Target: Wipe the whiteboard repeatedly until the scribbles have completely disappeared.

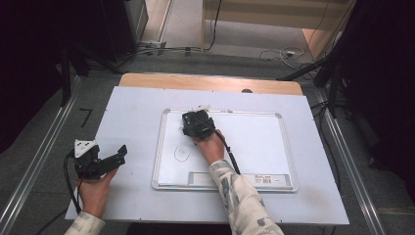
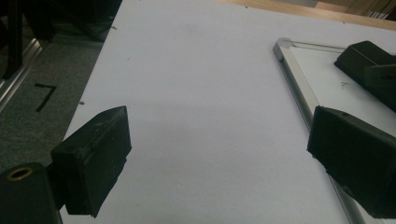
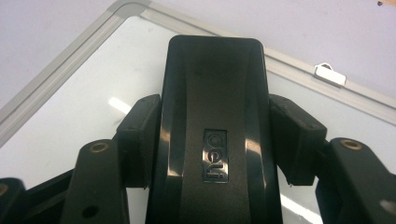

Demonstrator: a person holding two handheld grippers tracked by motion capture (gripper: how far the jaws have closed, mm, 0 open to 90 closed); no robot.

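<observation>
Glossy black eraser (image 3: pixel 215 135), embossed logo perhaps "deli", clamped by right gripper (image 3: pixel 215 140), left gripper (image 2: pixel 219 154) jaws apart

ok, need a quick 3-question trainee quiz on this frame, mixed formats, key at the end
1. True or false: the right gripper is shut on a black eraser.
2. Multiple choice: where is the left gripper? A) over the whiteboard B) over the white table cover, left of the whiteboard C) above the floor
3. Short answer: what pen mark is left on the whiteboard, and where is it relative to the right hand?

Key
1. True: both pads press on the eraser's sides.
2. B, with its jaws open and nothing between them.
3. A small drawn oval, just left of the hand in the high view.
</observation>
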